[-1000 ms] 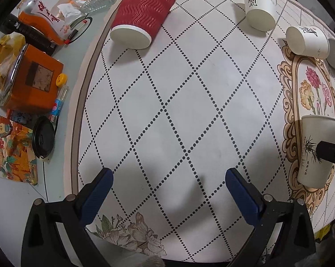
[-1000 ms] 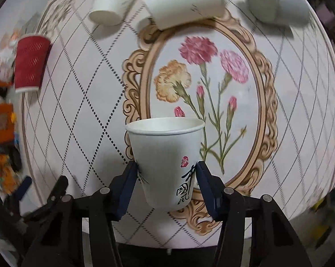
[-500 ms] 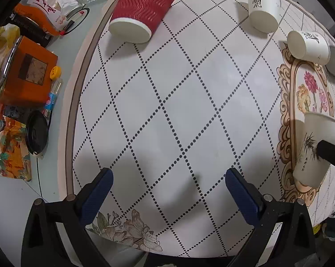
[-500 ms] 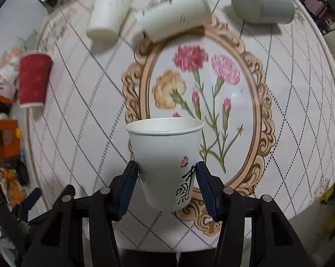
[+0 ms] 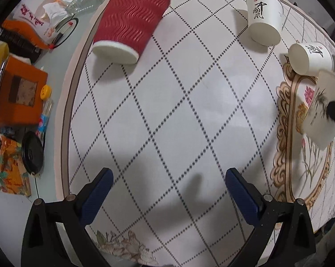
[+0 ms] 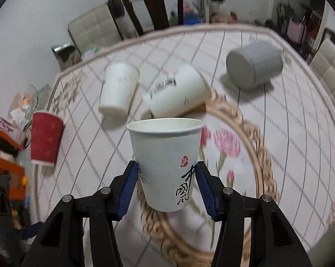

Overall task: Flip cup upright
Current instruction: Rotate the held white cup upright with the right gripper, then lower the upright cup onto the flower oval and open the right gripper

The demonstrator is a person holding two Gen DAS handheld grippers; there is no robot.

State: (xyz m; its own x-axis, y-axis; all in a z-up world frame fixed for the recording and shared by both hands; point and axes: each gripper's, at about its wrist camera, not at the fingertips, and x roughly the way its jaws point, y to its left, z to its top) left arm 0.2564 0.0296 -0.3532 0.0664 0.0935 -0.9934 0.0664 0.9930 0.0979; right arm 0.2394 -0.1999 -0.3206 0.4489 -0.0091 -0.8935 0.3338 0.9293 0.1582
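Observation:
My right gripper (image 6: 166,180) is shut on a white paper cup (image 6: 167,162) with black calligraphy, held upright, mouth up, above the table's flower medallion. The same cup (image 5: 323,113) shows blurred at the right edge of the left wrist view. My left gripper (image 5: 167,187) is open and empty over the diamond-patterned cloth. A red ribbed cup (image 5: 129,22) lies on its side at the far left; it also shows in the right wrist view (image 6: 46,138). Two white cups (image 5: 264,20) (image 5: 309,59) lie on their sides at the back.
A grey cup (image 6: 254,63) lies on its side at the far right. An orange box (image 5: 16,95), a black lid (image 5: 32,153), snack packets and a glass dish sit left of the cloth. Chairs stand behind the table.
My right gripper has tilted up and lifted with the cup, so the far chairs and wall now show. My left gripper has moved closer to the table and the red cup.

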